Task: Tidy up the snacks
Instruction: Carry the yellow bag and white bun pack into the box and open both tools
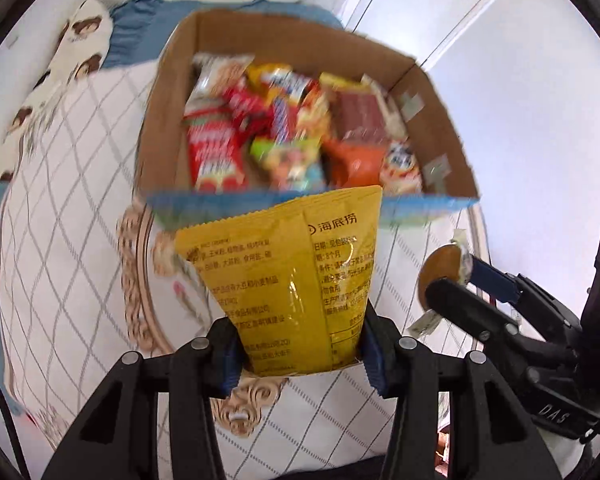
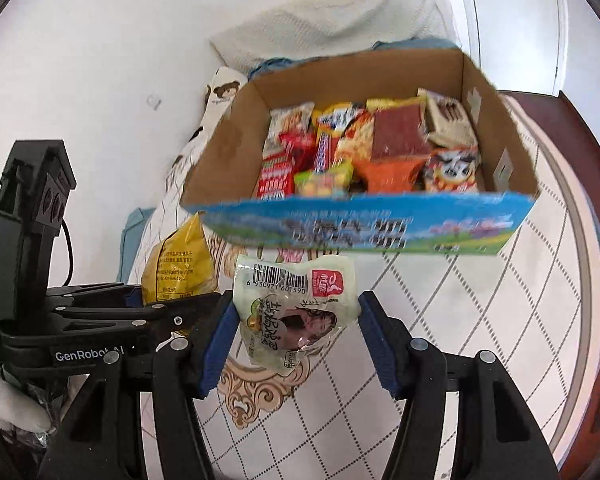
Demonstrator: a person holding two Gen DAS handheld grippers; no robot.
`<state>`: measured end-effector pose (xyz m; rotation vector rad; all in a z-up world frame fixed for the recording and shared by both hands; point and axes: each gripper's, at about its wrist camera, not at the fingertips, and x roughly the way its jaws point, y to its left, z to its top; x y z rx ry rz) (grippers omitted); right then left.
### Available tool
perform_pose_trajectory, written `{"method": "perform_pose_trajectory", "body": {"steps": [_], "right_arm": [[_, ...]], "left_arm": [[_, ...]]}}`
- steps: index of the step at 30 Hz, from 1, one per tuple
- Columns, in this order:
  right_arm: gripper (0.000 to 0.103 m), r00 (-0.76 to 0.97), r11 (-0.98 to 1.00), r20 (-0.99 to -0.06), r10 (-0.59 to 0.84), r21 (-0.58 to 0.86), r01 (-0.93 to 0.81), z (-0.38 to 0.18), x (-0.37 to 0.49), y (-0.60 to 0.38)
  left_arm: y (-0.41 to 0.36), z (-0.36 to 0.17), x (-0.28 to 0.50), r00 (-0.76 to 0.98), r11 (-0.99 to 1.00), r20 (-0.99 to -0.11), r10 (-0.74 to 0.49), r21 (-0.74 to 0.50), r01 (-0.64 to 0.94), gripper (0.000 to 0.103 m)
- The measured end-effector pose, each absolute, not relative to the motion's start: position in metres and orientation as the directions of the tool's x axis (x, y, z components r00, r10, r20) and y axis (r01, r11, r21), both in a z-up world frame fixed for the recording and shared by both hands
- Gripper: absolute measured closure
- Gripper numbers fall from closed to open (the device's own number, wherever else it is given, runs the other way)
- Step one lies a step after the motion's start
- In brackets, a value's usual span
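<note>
An open cardboard box (image 1: pixel 168 92) with a blue printed front (image 2: pixel 364 220) stands ahead on the quilted cloth, packed with several bright snack packets (image 1: pixel 284 132). My left gripper (image 1: pixel 300 344) is shut on a yellow snack bag (image 1: pixel 284 276), held upright just short of the box's front edge. My right gripper (image 2: pixel 296 340) is shut on a pale green and white snack packet (image 2: pixel 296 312), held below and in front of the box. The right gripper also shows in the left wrist view (image 1: pixel 452 284), and the left gripper with the yellow bag in the right wrist view (image 2: pixel 180 268).
A white quilted cloth (image 2: pixel 460 320) with a gold ornament covers the surface. A bear-print pillow (image 1: pixel 72 64) and blue bedding (image 1: pixel 136 28) lie behind the box. A white door (image 1: pixel 520 80) is at the right, a dark wooden edge (image 2: pixel 596 240) at far right.
</note>
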<state>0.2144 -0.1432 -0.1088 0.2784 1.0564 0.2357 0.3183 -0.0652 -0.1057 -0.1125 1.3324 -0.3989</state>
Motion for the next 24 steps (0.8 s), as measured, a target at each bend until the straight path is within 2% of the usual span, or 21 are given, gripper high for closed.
{"method": "perform_pose_trajectory", "body": {"steps": [4,7,11,14,15,16,17,18,24], "right_arm": [[0.040,0.528,0.953,-0.805,0.272,0.302,-0.030,-0.079,0.250,-0.169],[0.040,0.537,0.962,-0.810,0.236,0.275,-0.008,-0.067,0.282,-0.190],[0.039,0.482,0.964,-0.848,0.220,0.265,0.027,-0.082,0.321,-0.209],[0.037,0.403,0.960,-0.886,0.228,0.274,0.061,-0.111,0.340,-0.217],[0.035,0.367,0.962,-0.904,0.221,0.264,0.070,-0.123,0.344,-0.215],[0.019,0.338,0.963,-0.917,0.213,0.256,0.089,-0.131,0.348,-0.216],[0.003,0.313,0.965,-0.927,0.205,0.245,0.094,-0.138,0.352,-0.217],[0.002,0.301,0.968,-0.934,0.193,0.231,0.096,-0.143,0.356,-0.216],[0.002,0.303,0.993,-0.952,0.033,0.067,0.101,-0.149,0.367,-0.212]], "left_arm": [[-0.082,-0.090,0.373,0.230,0.938,-0.926,-0.299,-0.241,0.251,0.057],[-0.085,-0.101,0.407,0.225,0.947,-0.939,-0.260,-0.202,0.251,0.057],[-0.081,-0.142,0.449,0.146,0.957,-0.963,-0.224,-0.190,0.219,0.056],[-0.082,-0.167,0.464,0.124,0.969,-0.979,-0.159,-0.131,0.208,0.055],[-0.082,-0.176,0.468,0.110,0.972,-0.985,-0.134,-0.109,0.206,0.053],[-0.083,-0.184,0.469,0.092,0.975,-0.990,-0.105,-0.085,0.206,0.039],[-0.084,-0.191,0.471,0.075,0.975,-0.993,-0.094,-0.076,0.209,0.016],[-0.085,-0.196,0.472,0.069,0.975,-0.993,-0.090,-0.074,0.207,0.010],[-0.085,-0.208,0.473,0.079,0.979,-0.993,-0.091,-0.075,0.188,0.009]]}}
